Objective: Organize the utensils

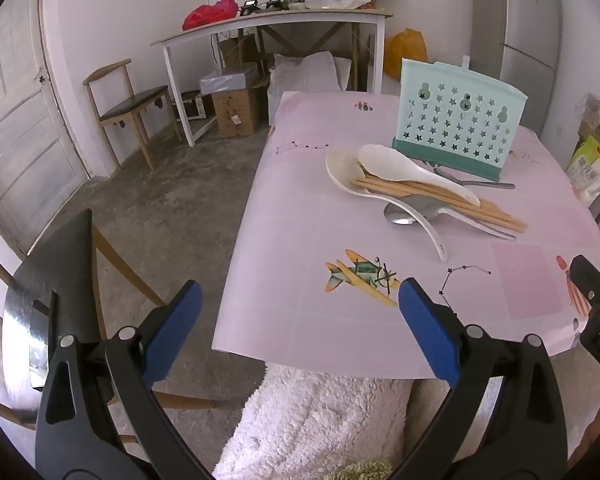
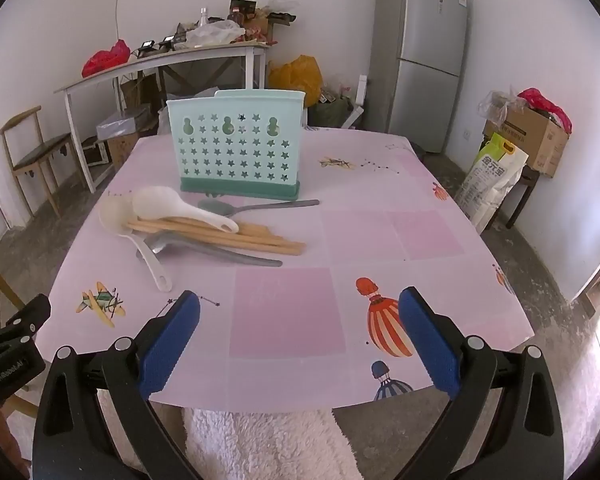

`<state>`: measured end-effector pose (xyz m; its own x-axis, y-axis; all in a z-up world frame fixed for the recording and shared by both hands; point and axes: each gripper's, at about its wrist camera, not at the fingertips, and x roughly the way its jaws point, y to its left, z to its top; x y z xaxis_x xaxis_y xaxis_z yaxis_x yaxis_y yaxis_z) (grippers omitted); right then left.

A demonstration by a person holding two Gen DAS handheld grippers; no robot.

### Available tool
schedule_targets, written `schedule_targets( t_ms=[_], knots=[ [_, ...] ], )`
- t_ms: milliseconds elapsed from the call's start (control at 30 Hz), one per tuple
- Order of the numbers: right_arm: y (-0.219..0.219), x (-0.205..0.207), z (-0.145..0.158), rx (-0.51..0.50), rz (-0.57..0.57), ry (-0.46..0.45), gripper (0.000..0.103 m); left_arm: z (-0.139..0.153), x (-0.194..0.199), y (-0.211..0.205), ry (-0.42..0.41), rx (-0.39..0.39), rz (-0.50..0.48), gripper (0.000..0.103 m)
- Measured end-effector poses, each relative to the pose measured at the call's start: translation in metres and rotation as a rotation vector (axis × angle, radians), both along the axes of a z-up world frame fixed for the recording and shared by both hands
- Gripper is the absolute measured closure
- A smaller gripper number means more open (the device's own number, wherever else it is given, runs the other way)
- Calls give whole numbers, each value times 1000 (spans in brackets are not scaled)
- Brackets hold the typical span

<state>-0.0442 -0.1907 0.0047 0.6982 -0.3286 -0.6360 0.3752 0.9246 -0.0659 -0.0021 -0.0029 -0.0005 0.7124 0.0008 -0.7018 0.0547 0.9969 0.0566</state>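
Note:
A pale green utensil holder with star holes (image 1: 458, 120) (image 2: 236, 146) stands upright on the pink table (image 1: 300, 208) (image 2: 340, 232). In front of it lies a pile of utensils: two white spoons (image 1: 412, 172) (image 2: 180, 206), wooden chopsticks (image 1: 440, 198) (image 2: 228, 234) and metal spoons (image 1: 404, 212) (image 2: 220, 250); one more metal spoon (image 2: 256, 206) lies by the holder's base. My left gripper (image 1: 300, 328) is open and empty at the table's near left edge. My right gripper (image 2: 300, 336) is open and empty over the near edge.
A white fluffy cloth (image 1: 320, 420) (image 2: 268, 444) lies below the table's near edge. A wooden chair (image 1: 128, 108) and a cluttered white side table (image 1: 276, 24) stand at the back left. A grey fridge (image 2: 424, 52), a rice bag (image 2: 492, 176) and boxes stand at the right.

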Motion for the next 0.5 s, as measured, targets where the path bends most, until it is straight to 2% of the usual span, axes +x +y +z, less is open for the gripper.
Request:
schedule_targets(
  t_ms=[500],
  knots=[
    [-1, 1, 0, 0, 0, -1, 6, -2, 2, 3, 5, 2, -1, 8]
  ],
)
